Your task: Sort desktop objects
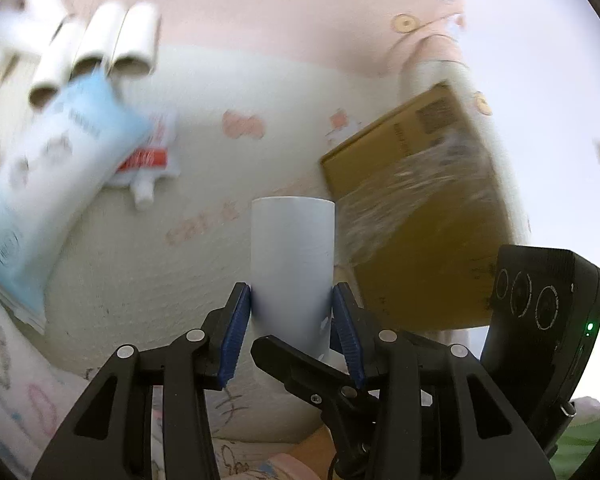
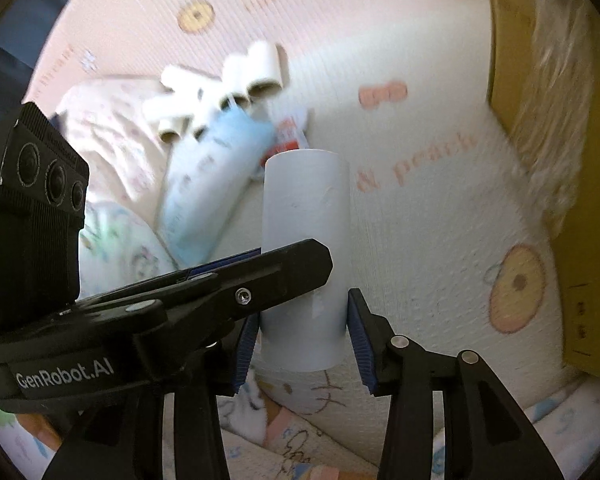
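Observation:
A white tube (image 1: 292,248) stands upright between the blue pads of my left gripper (image 1: 292,300), which presses it on both sides. In the right wrist view the same white tube (image 2: 304,216) sits between the pads of my right gripper (image 2: 302,320), with a thin gap on each side, so those jaws stand open around it. A black finger (image 1: 300,364) of the right gripper crosses the tube's lower end. The left gripper's finger (image 2: 260,276) crosses it from the left in the right wrist view.
Several more white tubes (image 1: 100,48) lie in a pile at the far left. Beside them lie a blue and white pouch (image 1: 52,168) and a small red and white sachet (image 1: 148,156). A brown cardboard box (image 1: 420,208) wrapped in film stands to the right on the cream mat (image 1: 204,92).

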Action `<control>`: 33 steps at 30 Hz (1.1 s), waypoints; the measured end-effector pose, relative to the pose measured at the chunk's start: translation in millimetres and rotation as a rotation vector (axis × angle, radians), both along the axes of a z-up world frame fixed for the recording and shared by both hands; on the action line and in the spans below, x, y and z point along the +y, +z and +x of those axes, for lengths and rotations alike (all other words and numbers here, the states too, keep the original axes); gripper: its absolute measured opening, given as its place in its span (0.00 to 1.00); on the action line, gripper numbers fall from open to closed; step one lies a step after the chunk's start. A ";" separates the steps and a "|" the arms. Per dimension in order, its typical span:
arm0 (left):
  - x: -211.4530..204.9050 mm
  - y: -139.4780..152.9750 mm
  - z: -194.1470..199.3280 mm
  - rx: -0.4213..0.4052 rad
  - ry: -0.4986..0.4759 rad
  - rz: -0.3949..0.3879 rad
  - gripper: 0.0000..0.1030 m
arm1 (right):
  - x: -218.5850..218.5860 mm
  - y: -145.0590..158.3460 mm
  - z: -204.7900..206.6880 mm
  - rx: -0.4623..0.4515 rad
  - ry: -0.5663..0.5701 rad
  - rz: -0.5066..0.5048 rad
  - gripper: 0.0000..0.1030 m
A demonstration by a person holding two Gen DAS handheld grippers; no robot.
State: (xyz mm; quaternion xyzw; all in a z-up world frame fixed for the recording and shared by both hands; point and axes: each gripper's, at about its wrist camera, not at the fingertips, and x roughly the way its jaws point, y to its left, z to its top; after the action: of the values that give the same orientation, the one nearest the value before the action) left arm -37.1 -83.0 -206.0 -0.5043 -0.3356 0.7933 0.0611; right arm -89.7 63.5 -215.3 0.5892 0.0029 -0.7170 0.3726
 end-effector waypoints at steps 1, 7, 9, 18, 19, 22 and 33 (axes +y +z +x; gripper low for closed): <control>3.2 8.2 -0.8 0.013 -0.006 -0.015 0.45 | 3.2 8.2 -0.2 0.015 -0.002 -0.013 0.39; 29.3 52.9 -8.9 0.077 -0.028 -0.087 0.45 | 22.3 44.4 -2.8 0.091 -0.037 -0.069 0.39; 38.5 65.6 -12.3 0.099 -0.035 -0.098 0.45 | 31.1 56.6 -2.8 0.128 -0.049 -0.078 0.39; 70.5 115.8 -31.3 0.207 -0.122 -0.121 0.45 | 68.8 110.0 -7.5 0.270 -0.117 -0.103 0.39; 74.1 121.4 -33.8 0.219 -0.129 -0.125 0.45 | 72.6 116.3 -9.6 0.283 -0.123 -0.103 0.39; 83.4 137.6 -41.3 0.260 -0.158 -0.146 0.45 | 78.3 129.6 -15.4 0.320 -0.137 -0.106 0.39; 126.6 195.3 -78.7 0.404 -0.258 -0.268 0.45 | 105.4 184.9 -41.8 0.468 -0.190 -0.137 0.39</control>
State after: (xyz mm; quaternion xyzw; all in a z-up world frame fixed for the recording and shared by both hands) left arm -115.7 43.6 -10.8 -0.3779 -0.1417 0.9008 0.1599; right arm -131.5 168.9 -30.4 0.3784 -0.0149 -0.8641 0.3317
